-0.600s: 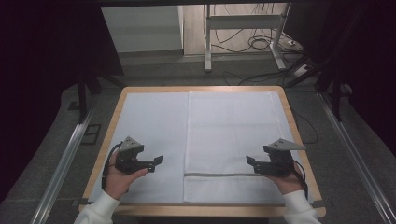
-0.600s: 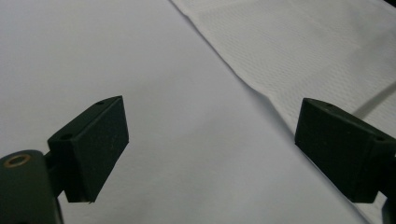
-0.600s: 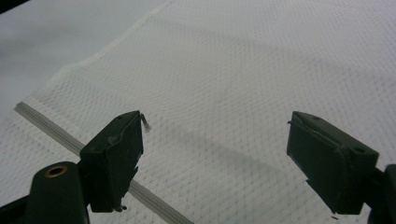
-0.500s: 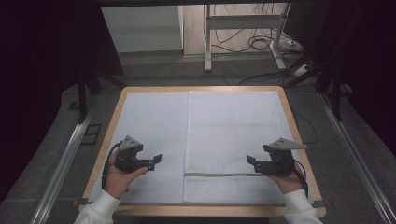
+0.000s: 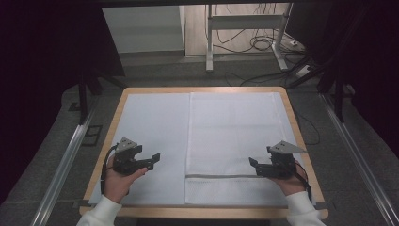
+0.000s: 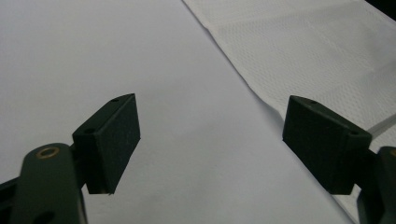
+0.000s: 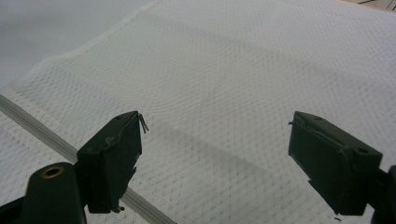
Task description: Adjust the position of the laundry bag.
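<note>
High view: both tongs, left (image 5: 153, 160) and right (image 5: 255, 165), wide, empty; a shallow pinch may slip off the mesh cloth (image 5: 235, 127).

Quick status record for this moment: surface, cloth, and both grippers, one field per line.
surface: wooden-edged table under a smooth white sheet
cloth: white mesh cloth lying flat on the right half, grey stripe across its near end
left gripper: open, over the smooth sheet, left of the cloth's edge, holding nothing
right gripper: open, over the cloth just above the stripe, holding nothing
</note>
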Demonstrator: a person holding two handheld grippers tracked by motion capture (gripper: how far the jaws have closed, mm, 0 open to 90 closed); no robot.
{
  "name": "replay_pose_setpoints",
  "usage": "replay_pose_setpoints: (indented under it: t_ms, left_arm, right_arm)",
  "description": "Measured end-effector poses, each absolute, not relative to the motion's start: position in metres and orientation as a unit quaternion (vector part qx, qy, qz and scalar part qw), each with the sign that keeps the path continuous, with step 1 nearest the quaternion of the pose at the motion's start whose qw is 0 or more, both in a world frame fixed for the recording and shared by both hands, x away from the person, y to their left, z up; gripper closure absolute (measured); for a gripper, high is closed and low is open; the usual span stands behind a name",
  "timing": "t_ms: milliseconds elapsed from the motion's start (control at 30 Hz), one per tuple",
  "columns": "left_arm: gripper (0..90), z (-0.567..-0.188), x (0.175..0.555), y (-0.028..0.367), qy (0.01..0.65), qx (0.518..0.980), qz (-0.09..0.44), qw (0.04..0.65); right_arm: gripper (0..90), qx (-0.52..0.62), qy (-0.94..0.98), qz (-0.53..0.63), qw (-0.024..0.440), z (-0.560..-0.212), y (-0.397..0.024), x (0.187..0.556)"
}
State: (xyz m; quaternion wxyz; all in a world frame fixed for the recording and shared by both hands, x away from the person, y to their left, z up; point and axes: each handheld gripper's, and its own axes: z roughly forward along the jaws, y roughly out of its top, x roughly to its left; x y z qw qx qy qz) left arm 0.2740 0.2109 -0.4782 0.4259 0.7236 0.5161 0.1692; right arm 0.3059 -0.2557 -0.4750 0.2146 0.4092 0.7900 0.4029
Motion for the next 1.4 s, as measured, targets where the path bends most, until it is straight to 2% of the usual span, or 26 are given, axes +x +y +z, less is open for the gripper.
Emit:
replay_pose_setpoints:
  t_ms: [367,433,733,1133,1400]
  left_arm:
    - [21.4,-0.481,0.282,0.21,0.521,0.726,0.166,0.417]
    - [21.3,-0.477,0.279,0.2,0.508,0.741,0.193,0.396]
    - [20.8,-0.469,0.277,0.183,0.49,0.757,0.229,0.367]
    - [22.7,-0.45,0.286,0.159,0.49,0.758,0.194,0.383]
    - [22.9,-0.453,0.289,0.156,0.498,0.759,0.181,0.378]
  right_arm:
    - [17.9,0.43,0.783,0.401,0.206,-0.478,-0.262,0.312]
    - [18.0,0.426,0.784,0.4,0.208,-0.477,-0.262,0.311]
    - [18.0,0.42,0.788,0.397,0.212,-0.475,-0.264,0.313]
    - [18.0,0.417,0.787,0.398,0.22,-0.471,-0.265,0.312]
    - [18.0,0.409,0.79,0.399,0.223,-0.47,-0.264,0.311]
